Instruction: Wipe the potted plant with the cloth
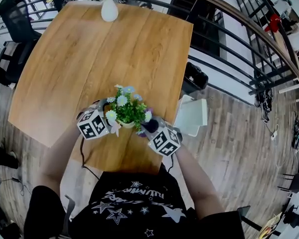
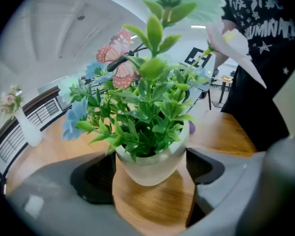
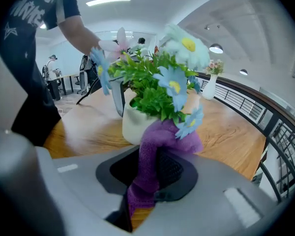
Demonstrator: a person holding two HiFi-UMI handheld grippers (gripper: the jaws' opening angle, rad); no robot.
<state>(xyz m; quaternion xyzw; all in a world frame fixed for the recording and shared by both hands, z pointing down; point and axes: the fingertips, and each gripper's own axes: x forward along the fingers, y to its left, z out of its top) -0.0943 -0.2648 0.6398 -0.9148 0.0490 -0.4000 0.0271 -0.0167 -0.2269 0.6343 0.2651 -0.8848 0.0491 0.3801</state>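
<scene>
The potted plant (image 1: 128,108), green leaves with white and blue flowers in a pale pot (image 2: 150,166), stands near the front edge of the wooden table (image 1: 89,49). My left gripper (image 1: 112,126) is on its left. In the left gripper view the pot fills the gap between the dark pads (image 2: 96,176), which touch its sides. My right gripper (image 1: 150,129) is on the plant's right, shut on a purple cloth (image 3: 155,151). The cloth's free end lies against the pot (image 3: 132,124) and a blue flower (image 3: 189,122).
A white vase (image 1: 109,9) with pale flowers stands at the table's far edge. A curved dark railing (image 1: 229,34) runs to the right of the table. A black bag (image 1: 195,76) and a white object (image 1: 192,116) sit on the floor by the right edge.
</scene>
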